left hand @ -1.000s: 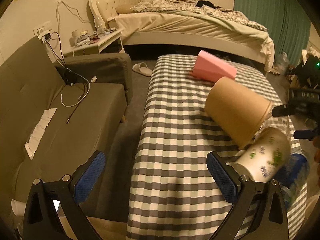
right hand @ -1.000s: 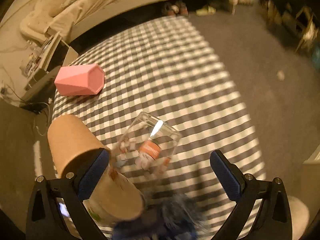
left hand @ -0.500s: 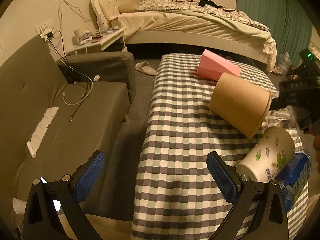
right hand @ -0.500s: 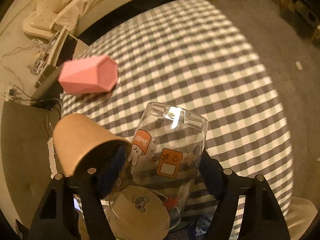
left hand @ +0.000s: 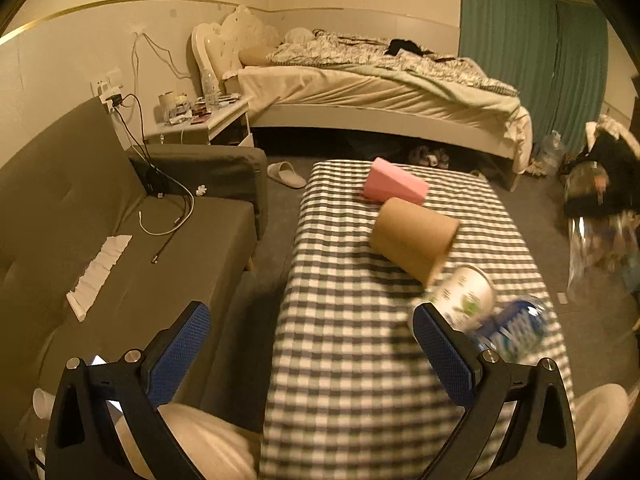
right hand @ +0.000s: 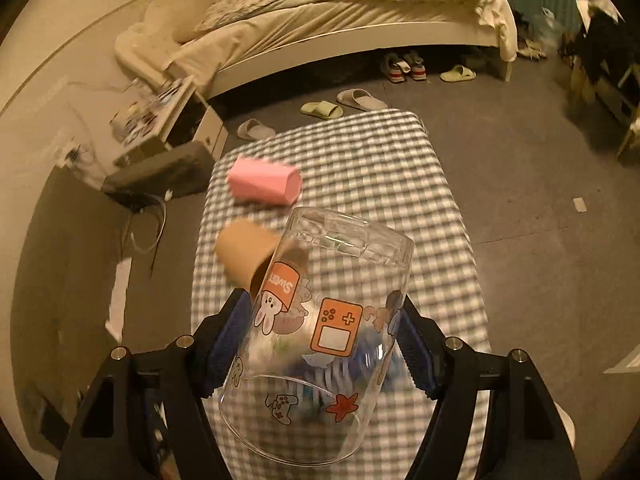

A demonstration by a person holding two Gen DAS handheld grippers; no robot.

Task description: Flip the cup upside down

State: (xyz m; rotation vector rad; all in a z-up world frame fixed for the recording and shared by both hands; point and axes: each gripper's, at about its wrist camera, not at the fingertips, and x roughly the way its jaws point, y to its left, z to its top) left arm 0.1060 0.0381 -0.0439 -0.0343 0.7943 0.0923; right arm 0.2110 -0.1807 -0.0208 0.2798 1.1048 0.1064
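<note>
My right gripper (right hand: 324, 344) is shut on a clear glass cup (right hand: 324, 320) with cartoon prints, held in the air above the checkered table (right hand: 360, 168). Its base points away from the camera and its open mouth is toward it. In the left wrist view the glass (left hand: 588, 232) shows blurred at the far right, off the table. My left gripper (left hand: 312, 356) is open and empty over the table's near left edge.
On the checkered table (left hand: 340, 280) lie a pink cup (left hand: 396, 186), a brown paper cup (left hand: 412, 236), a white floral cup (left hand: 460, 298) and a blue-labelled bottle (left hand: 516, 330), all on their sides. A grey sofa (left hand: 100, 240) stands left, a bed (left hand: 380, 92) behind.
My right gripper closed on the glass cup and lifted it well above the table. My left gripper drew back and up from the table, still open.
</note>
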